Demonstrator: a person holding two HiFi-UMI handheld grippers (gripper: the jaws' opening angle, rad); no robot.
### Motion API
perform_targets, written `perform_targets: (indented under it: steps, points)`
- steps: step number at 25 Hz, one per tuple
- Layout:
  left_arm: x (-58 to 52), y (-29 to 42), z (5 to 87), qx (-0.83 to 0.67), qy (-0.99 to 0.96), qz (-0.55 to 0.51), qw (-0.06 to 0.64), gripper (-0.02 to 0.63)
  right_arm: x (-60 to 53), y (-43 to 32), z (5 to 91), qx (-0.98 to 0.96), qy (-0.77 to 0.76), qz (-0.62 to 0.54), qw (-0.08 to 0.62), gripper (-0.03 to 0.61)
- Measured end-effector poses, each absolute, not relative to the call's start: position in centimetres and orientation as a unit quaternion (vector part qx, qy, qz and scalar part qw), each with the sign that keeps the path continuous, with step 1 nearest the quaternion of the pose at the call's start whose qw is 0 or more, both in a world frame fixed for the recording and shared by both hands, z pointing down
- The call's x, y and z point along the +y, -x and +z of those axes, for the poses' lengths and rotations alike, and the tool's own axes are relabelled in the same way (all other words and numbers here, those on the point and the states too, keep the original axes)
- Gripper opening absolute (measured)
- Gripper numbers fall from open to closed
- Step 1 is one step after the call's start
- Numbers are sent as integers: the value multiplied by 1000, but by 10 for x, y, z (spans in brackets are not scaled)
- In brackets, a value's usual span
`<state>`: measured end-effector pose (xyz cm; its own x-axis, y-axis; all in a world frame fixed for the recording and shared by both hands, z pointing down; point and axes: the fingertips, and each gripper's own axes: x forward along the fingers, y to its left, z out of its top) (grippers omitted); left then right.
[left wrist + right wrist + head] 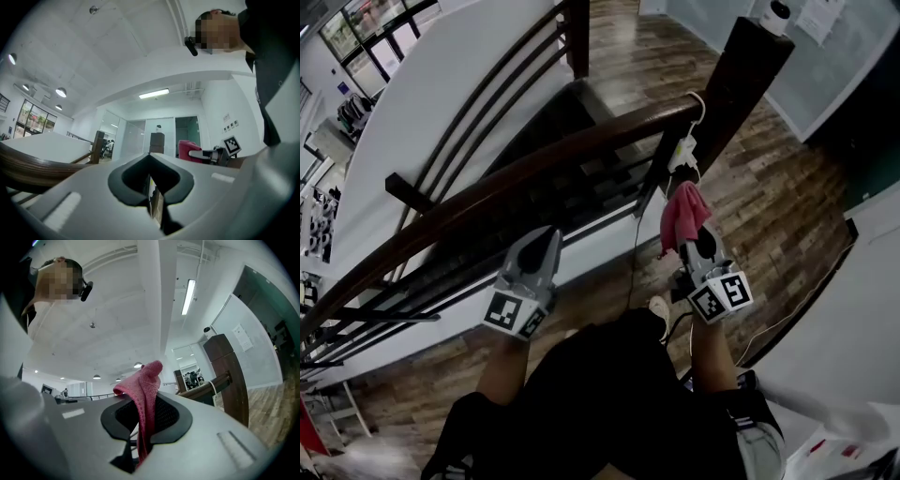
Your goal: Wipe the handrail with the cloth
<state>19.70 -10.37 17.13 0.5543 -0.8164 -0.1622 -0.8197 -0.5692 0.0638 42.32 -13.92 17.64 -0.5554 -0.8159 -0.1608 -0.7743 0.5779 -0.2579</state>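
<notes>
At the top of the stairs, a person stands by a long, dark wooden handrail (534,164). It curves from the lower left corner of the head view up to a thick dark post (741,75) near the top right.

The right gripper (696,242) is closed on a pink cloth (682,217). The cloth is pinched between the two jaws. Some of it pokes out past the tips, and the rest hangs down behind them. In the head view the cloth is near the post end of the handrail, on the person's side of it. It does not look like it touches the wood yet. A white cord (686,150) hangs from the handrail just beside the cloth.

The left gripper (546,246) is closed too, with nothing between its jaws. It hangs near the middle of the handrail, also on the person's side, and it does not touch the wood.

I think the wiping has not started, or is stopped for now. The cloth is held tight and is ready. What is left is to press it on the top of the handrail and rub along it. I cannot tell if any part of the handrail is clean already.
</notes>
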Motion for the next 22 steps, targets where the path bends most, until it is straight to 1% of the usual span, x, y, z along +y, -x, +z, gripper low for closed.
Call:
perform_targets:
  steps: [3,8,15,22]
  points:
    - [-122,-205,173,479,873,83,23,-2,-176,-439,177,883,444,-77,133,43]
    - [-162,-225,182,530,843,84,11,0,-255,-472,164,891,429,-76,125,43]
    - [-210,-261,178,582,807,96,10,0,-360,-496,151,911,403,-60,71,43]
    - [-233,-291,179,610,789,73,3,0,-431,-492,157,921,382,-75,-4,43]
